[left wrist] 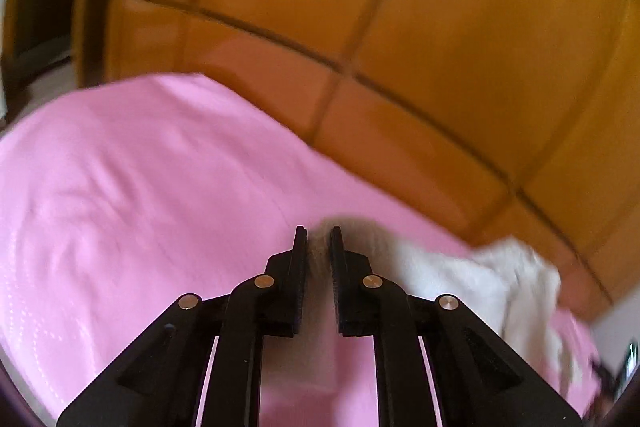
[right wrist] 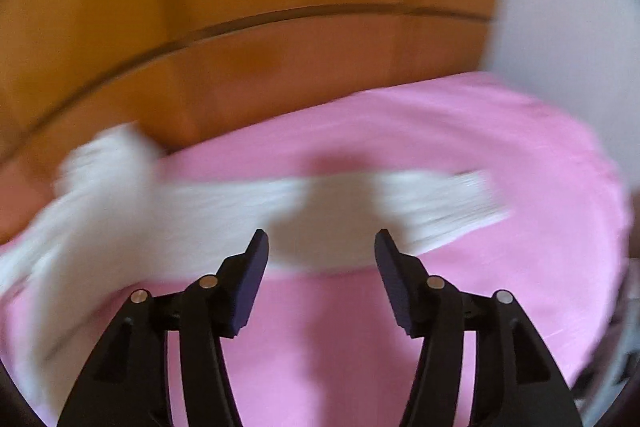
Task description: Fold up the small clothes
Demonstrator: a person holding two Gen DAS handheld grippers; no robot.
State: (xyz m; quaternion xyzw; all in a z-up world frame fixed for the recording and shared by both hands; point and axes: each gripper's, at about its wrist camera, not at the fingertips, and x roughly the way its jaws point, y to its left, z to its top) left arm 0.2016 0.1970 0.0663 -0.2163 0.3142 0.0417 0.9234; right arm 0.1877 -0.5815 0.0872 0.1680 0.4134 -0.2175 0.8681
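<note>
1. White garment (right wrist: pixel 208 215), pale and soft, shows blurred in both views; it lies stretched out in a long band across the pink sheet (right wrist: pixel 480 147), and I cannot make out which kind of clothing it is.
2. Seen from my right gripper (right wrist: pixel 322 247), the garment lies just ahead of the fingertips and trails off to the left, toward the sheet's edge by the wood.
3. My right gripper's jaws stand apart with nothing between them; the cloth lies beyond the tips on the sheet.
4. My left gripper (left wrist: pixel 319 241) is clenched on a bit of the garment (left wrist: pixel 472 279): fabric shows in the narrow slit between the fingers, and the rest drapes away to the right over the sheet.
5. The sheet's far edge meets orange wooden panels (left wrist: pixel 440 27) close behind the garment.
6. To the left of my left gripper the sheet spreads wide and bare, lightly creased; on the sheet's right side, in the right view, a pale wall (right wrist: pixel 568 7) rises past its edge.
</note>
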